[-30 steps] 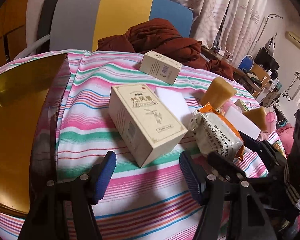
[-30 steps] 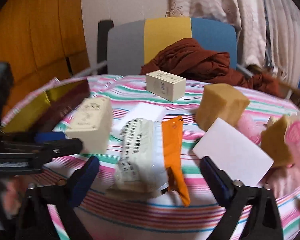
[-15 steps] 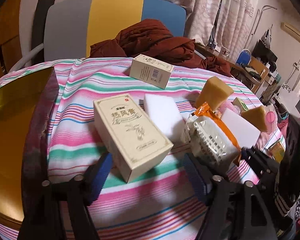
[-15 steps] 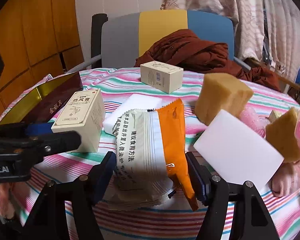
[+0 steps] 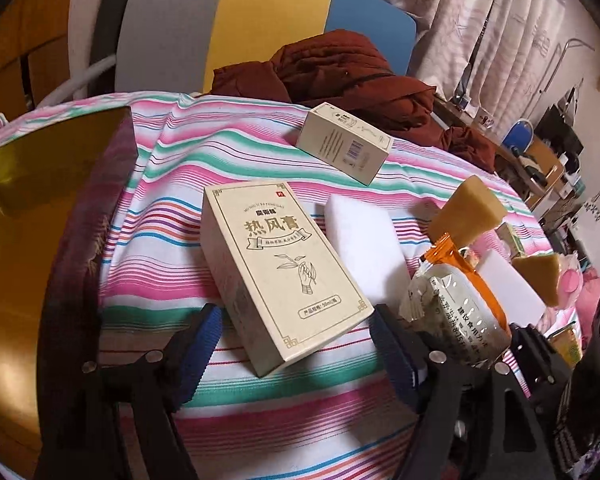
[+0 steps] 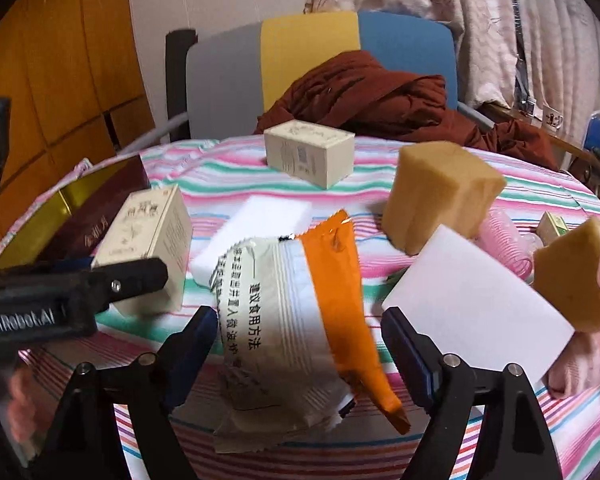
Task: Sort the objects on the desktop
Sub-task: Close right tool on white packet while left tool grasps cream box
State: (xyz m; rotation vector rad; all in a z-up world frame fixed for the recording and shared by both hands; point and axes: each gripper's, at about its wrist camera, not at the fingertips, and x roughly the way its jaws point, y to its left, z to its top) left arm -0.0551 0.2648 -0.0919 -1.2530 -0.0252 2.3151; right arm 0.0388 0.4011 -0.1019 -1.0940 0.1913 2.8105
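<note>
Left gripper (image 5: 294,344) wide open, straddling near end of tall cream box (image 5: 278,268), centre frame, not clamped; right gripper (image 6: 298,356) wide open around snack packet (image 6: 296,320), lower centre; judged: both at grasp approach, closing next; gold tray (image 5: 28,168) left; sponges crowd right; counter (image 5: 260,432) edge near bottom.

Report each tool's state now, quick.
Left tool: open, straddling the near end of the cream box, not clamped.
Right tool: open, either side of the orange-and-white packet, not clamped.
</note>
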